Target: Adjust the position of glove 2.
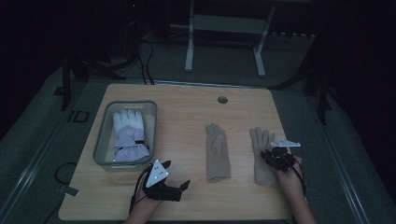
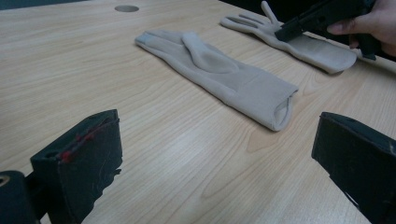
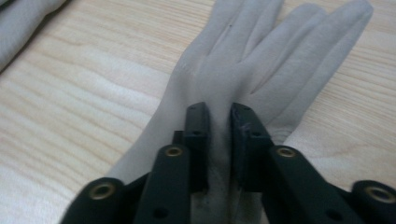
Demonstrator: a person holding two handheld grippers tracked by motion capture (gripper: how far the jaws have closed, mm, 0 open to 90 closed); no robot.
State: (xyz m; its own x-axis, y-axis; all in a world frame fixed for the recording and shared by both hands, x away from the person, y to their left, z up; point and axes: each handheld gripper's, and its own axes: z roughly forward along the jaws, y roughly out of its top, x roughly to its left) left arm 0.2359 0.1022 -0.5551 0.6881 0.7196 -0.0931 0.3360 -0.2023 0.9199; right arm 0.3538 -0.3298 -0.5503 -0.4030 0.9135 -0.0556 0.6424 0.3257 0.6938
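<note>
Two beige knit gloves lie flat on the wooden table [image 1: 182,116]. The right beige glove [image 1: 258,136] [image 3: 261,60] [image 2: 322,50] has its palm fabric pinched into a ridge between my right gripper's [image 1: 270,153] [image 3: 219,116] [image 2: 283,34] black jaws, which are shut on it. Left of it, the middle beige glove [image 1: 217,154] [image 2: 219,79] lies untouched, cuff toward me. My left gripper [image 1: 177,173] [image 2: 215,154] rests low near the front edge, open, with bare tabletop between its jaws.
A clear plastic bin [image 1: 103,126] at the left holds a white and purple padded glove [image 1: 128,135]. A round cable hole [image 1: 222,99] [image 2: 126,8] sits at the table's far edge. Dark floor, cables and a stand's legs lie beyond.
</note>
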